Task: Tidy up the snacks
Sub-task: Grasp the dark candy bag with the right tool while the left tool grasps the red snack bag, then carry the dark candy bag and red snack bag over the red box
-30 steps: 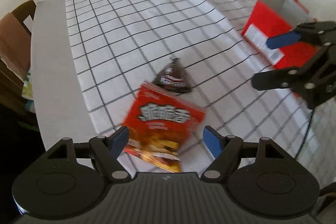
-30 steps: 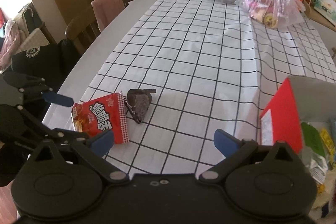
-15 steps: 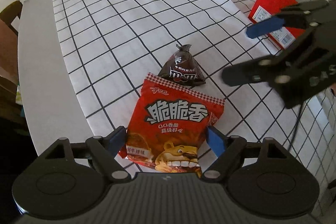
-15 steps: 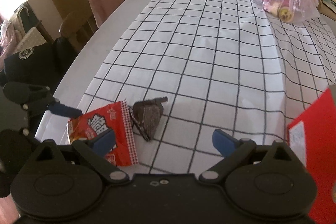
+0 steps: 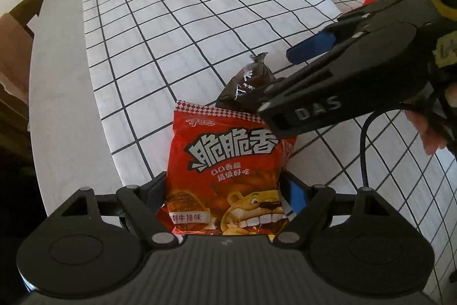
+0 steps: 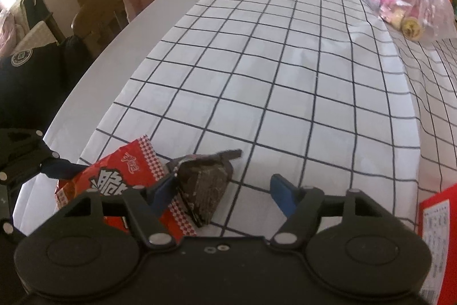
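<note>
Red box point(image 6: 437, 242) (right edge) beside checked cloth point(image 6: 285, 70).

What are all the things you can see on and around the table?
Red foil snack bag: one, red with white letters, near table edge, between the left gripper's fingers.
Dark brown triangular candy pouch: one, brown, just beyond the red bag, between the right gripper's fingers.
White checked tablecloth: one, white with black lines, over the grey table.
Red cardboard box: one, red, right side.
Clear plastic bags: two, far end, one holding pink items.
Wooden chairs: at least two, brown, beside the table.
Left gripper: black, blue pads, jaws open around the red bag.
Right gripper: black, blue pads, jaws have just been closing around the brown pouch, not yet pressing.
</note>
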The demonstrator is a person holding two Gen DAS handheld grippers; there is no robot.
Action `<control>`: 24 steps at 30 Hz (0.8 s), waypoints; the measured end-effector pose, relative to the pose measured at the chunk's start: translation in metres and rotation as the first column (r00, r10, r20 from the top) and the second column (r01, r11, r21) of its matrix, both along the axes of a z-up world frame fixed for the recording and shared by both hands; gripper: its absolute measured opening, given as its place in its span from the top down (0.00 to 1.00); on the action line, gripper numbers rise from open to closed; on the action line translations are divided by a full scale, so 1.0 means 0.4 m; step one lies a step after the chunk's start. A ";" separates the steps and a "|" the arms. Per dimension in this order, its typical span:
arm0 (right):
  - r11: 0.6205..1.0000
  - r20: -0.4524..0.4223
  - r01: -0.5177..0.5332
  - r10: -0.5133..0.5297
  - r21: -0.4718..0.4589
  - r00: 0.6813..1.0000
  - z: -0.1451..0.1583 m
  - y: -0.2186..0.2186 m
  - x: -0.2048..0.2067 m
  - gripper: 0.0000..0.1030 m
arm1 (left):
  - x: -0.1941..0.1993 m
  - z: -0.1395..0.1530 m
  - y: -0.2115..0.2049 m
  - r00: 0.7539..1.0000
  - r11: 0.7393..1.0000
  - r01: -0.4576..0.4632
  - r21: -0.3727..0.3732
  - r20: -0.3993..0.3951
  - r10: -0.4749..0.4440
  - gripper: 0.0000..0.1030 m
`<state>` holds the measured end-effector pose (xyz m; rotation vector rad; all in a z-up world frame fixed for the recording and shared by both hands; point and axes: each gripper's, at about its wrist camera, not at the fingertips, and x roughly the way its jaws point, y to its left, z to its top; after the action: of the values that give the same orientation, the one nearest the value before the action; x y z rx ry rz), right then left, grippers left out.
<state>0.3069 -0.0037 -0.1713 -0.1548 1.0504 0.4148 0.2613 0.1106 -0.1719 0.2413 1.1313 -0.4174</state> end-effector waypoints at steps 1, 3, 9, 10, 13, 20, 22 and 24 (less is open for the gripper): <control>1.000 0.004 -0.007 0.007 -0.001 1.000 -0.002 0.005 0.000 0.37 | 0.000 0.000 0.000 1.000 1.000 -0.013 -0.002 0.002 0.013 0.20; 1.000 0.004 -0.017 0.017 -0.003 1.000 -0.003 0.014 0.000 0.45 | -0.002 -0.001 0.001 0.999 0.999 -0.040 -0.010 0.005 0.040 0.20; 1.000 0.025 -0.025 0.025 -0.004 0.999 -0.002 0.024 -0.001 0.65 | -0.008 0.002 0.008 0.995 0.995 -0.100 -0.013 0.009 0.100 0.27; 1.000 0.026 -0.020 0.020 0.003 0.999 -0.001 0.021 -0.001 0.67 | -0.010 0.003 0.010 0.993 0.993 -0.115 -0.013 0.010 0.115 0.27; 1.000 0.031 -0.004 0.004 0.007 1.000 0.002 0.010 -0.008 0.68 | -0.018 0.003 0.014 0.987 0.986 -0.163 -0.014 0.009 0.163 0.30; 0.999 0.041 0.044 -0.045 0.009 0.998 0.022 -0.028 -0.044 0.68 | -0.035 0.008 0.031 0.963 0.963 -0.269 -0.007 -0.002 0.269 0.31; 0.998 0.044 0.055 -0.055 0.015 0.998 0.038 -0.044 -0.061 0.68 | -0.044 0.015 0.042 0.956 0.956 -0.294 -0.017 -0.004 0.294 0.31; 0.997 0.041 0.069 -0.069 0.020 0.997 0.055 -0.063 -0.079 0.68 | -0.053 0.025 0.051 0.949 0.948 -0.316 -0.029 -0.004 0.316 0.31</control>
<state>0.2754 -0.0290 -0.1493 -0.1097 1.0078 0.3574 0.2401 0.1311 -0.1619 0.0313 1.1394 -0.1482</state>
